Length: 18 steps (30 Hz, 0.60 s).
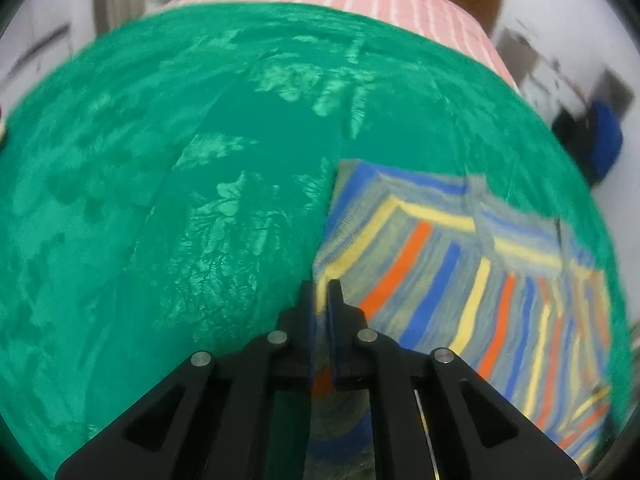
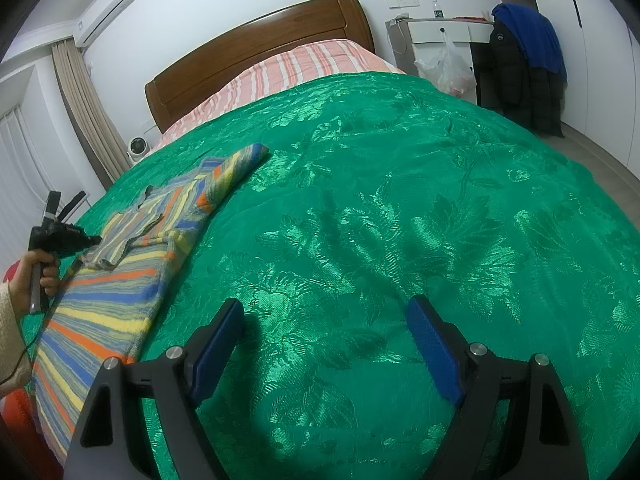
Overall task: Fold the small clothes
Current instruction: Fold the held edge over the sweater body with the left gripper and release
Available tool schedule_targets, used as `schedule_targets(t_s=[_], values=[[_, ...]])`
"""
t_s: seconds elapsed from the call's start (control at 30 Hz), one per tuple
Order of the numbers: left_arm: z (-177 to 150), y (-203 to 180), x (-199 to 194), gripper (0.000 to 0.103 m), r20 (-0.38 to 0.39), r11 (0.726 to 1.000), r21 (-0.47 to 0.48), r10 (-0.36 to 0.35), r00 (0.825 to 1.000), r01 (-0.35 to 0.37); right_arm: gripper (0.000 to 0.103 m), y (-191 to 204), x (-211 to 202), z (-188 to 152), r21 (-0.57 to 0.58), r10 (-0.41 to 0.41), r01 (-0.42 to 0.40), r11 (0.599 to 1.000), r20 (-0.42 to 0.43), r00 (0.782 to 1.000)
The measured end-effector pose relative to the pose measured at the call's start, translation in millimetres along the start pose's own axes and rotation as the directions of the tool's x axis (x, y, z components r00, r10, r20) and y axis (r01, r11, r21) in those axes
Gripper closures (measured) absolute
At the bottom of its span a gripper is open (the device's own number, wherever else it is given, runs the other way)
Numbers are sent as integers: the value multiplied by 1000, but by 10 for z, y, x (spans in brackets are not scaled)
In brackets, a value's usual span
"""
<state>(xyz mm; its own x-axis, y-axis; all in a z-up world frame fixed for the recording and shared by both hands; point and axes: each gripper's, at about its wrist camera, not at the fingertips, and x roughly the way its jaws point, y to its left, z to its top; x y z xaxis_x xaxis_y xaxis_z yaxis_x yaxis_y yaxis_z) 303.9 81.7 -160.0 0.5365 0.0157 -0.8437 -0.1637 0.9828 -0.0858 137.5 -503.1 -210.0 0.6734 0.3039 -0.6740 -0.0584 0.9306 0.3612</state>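
Note:
A striped garment (image 1: 460, 264) in blue, yellow, orange and grey lies partly folded on the green bedspread (image 1: 160, 200). In the left wrist view it fills the right half. My left gripper (image 1: 322, 288) pinches the garment's near left corner, and cloth shows between its narrow jaws. In the right wrist view the garment (image 2: 112, 288) lies at the left, one sleeve (image 2: 240, 164) stretching away. A hand (image 2: 34, 276) holds the left gripper (image 2: 90, 240) at its edge. My right gripper (image 2: 324, 320) hovers open over bare bedspread (image 2: 400, 200), right of the garment, with nothing between its blue pads.
A pink striped sheet (image 2: 304, 64) and a wooden headboard (image 2: 260, 36) close the far end of the bed. On the right stand a white cabinet (image 2: 440, 32) with a plastic bag (image 2: 448, 68) and hung dark and blue jackets (image 2: 524, 64). A small fan (image 2: 138, 148) and a curtain (image 2: 84, 108) are at the left.

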Motion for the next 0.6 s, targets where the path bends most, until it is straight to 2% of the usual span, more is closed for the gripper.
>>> schedule_targets(t_s=[0.07, 0.1, 0.13, 0.17, 0.2, 0.27, 0.3, 0.33, 0.37, 0.43, 0.47, 0.5, 0.6], values=[[-20, -14, -64, 74, 11, 999, 8, 48, 999, -48, 19, -1, -1, 2, 0, 1, -1, 1000, -4, 1000], [-43, 6, -141, 59, 15, 998, -8, 63, 998, -63, 19, 7, 3, 25, -2, -3, 3, 1000, -20, 1000], [-70, 21, -221, 51, 27, 999, -15, 52, 998, -51, 19, 30, 4, 68, -10, -17, 17, 1000, -49, 999], [-128, 56, -330, 49, 53, 1000, -11, 15, 998, -15, 20, 86, -6, 149, -18, -44, 43, 999, -96, 994], [-183, 43, -411, 49, 74, 1000, 12, -25, 997, 24, 20, 144, -30, 227, -13, -39, 38, 999, -125, 991], [-303, -21, -427, 52, 77, 996, 84, -29, 997, 22, 20, 350, -148, 460, 30, 81, -78, 997, -123, 989], [-353, -33, -378, 67, 66, 994, 109, -18, 998, 11, 20, 545, -175, 622, 55, 169, -164, 985, -115, 979], [-389, -45, -267, 72, 41, 992, 124, -12, 999, 7, 22, 696, -138, 725, 73, 225, -217, 973, -129, 966], [-441, -24, -199, 72, 37, 993, 119, -24, 999, 19, 26, 863, -53, 825, 100, 291, -278, 955, -156, 944], [-501, 25, -192, 72, 83, 995, 95, -50, 995, 42, 35, 1226, 265, 1000, 178, 437, -405, 897, -225, 871], [-522, 31, -199, 72, 93, 995, 90, -56, 994, 48, 42, 1357, 440, 1045, 210, 463, -419, 884, -256, 849], [-527, 33, -201, 72, 95, 995, 88, -58, 994, 50, 44, 1500, 710, 1082, 249, 458, -395, 884, -296, 838], [-538, 61, -203, 72, 99, 995, 76, -74, 992, 67, 48, 1676, 1296, 1034, 309, 408, -299, 903, -397, 822]])
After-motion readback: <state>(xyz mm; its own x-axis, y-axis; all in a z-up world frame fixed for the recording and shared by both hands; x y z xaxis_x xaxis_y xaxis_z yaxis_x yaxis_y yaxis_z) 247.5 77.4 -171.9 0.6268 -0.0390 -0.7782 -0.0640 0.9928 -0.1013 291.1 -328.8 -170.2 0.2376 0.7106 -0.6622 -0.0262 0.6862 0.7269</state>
